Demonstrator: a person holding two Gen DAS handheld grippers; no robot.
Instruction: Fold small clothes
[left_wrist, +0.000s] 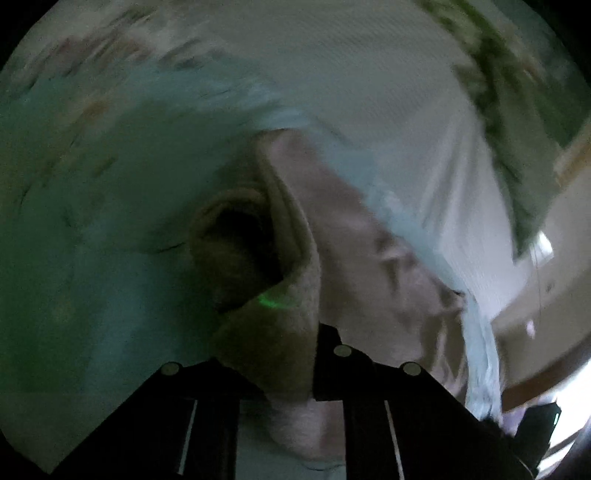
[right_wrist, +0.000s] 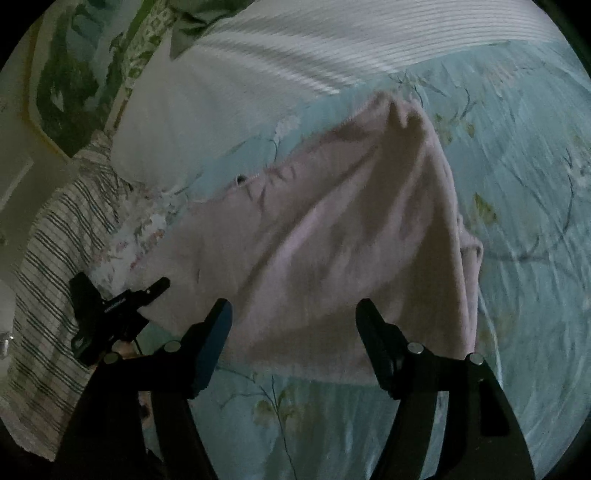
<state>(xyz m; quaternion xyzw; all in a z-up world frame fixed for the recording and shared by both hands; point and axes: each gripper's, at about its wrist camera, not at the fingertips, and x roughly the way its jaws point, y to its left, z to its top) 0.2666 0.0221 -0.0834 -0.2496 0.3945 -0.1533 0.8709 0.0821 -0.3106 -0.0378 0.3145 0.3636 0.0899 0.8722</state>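
Observation:
A small pale pink garment (right_wrist: 332, 229) lies partly lifted over a light blue floral bedspread (right_wrist: 517, 258). My left gripper (left_wrist: 295, 354) is shut on an edge of the pink garment (left_wrist: 280, 295), which folds up close in front of the camera; it also shows in the right wrist view (right_wrist: 159, 286) at the garment's left edge. My right gripper (right_wrist: 295, 314) is open just above the garment's near edge, with nothing between its fingers.
A white ribbed pillow (right_wrist: 280, 48) lies at the head of the bed. A striped cloth (right_wrist: 55, 258) covers the left side. A green leafy fabric (right_wrist: 74, 66) sits at the far left, by a pale wall.

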